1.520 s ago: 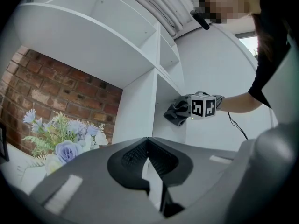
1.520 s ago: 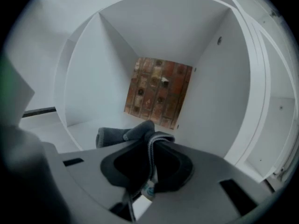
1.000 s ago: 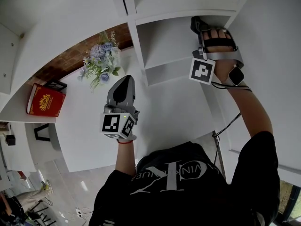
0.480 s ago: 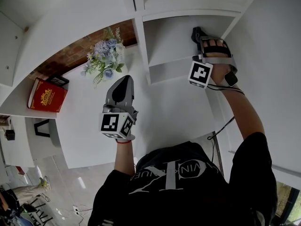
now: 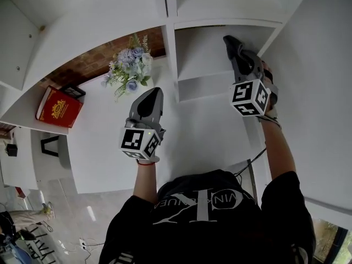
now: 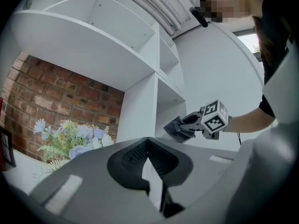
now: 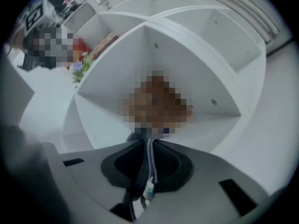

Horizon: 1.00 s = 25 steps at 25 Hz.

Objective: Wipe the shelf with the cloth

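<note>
The white shelf unit (image 5: 212,87) fills the head view; its open compartment (image 7: 107,120) faces my right gripper. My right gripper (image 5: 235,51) reaches into that compartment near its right wall, shut on a dark cloth (image 5: 229,40). In the right gripper view the cloth's blue-grey hem and label (image 7: 148,164) are pinched between the jaws, and a mosaic patch hides the rest. My left gripper (image 5: 153,92) hovers lower left, over the white counter, shut with nothing in it (image 6: 148,143). From the left gripper view, the right gripper (image 6: 196,124) holds the cloth (image 6: 176,129) at the shelf opening.
A bunch of pale blue flowers (image 5: 130,71) stands on the counter before a brick wall (image 5: 88,67). A red book (image 5: 58,110) and a small black frame (image 5: 73,92) sit at the left. A vertical divider (image 5: 171,48) separates the compartments. A cable (image 5: 254,159) hangs by my right arm.
My right gripper has rolled over, so its marker cube now faces the head camera, and has drawn slightly back with the cloth. The left gripper stays put.
</note>
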### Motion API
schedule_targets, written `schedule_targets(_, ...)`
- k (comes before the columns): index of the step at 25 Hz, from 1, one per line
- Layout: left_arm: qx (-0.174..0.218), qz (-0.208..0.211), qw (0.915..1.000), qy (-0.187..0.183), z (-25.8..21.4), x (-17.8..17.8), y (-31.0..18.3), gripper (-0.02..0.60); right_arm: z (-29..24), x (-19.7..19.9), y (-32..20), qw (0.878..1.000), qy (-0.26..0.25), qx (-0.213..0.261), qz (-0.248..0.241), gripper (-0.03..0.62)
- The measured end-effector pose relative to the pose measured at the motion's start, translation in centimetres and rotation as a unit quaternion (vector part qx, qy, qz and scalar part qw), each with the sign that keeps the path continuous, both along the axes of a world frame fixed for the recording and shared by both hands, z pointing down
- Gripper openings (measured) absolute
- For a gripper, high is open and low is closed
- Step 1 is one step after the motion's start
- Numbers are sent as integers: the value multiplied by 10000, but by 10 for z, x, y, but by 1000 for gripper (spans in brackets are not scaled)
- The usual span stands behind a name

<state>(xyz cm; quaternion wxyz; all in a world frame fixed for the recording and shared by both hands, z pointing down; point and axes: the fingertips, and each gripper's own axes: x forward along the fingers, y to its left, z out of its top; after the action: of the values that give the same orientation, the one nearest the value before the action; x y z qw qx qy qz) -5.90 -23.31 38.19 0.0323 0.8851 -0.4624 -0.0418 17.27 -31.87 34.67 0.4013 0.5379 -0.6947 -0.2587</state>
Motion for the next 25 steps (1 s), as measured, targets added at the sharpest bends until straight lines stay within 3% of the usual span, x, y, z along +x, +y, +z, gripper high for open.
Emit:
schedule_targets(4, 59, -115, 9999, -32, -4, -1, 3, 11, -15, -5, 25, 9919, -1256, -78, -171, 58)
schedule_targets(10, 130, -373, 9992, -30, -7, -4, 11, 11, -14, -5, 61, 9642, -2611, -292, -367, 58)
schedule_targets(25, 286, -713, 9970, -123, -18, -9, 42, 11, 7, -1, 112, 9295, -3627, -473, -470, 58)
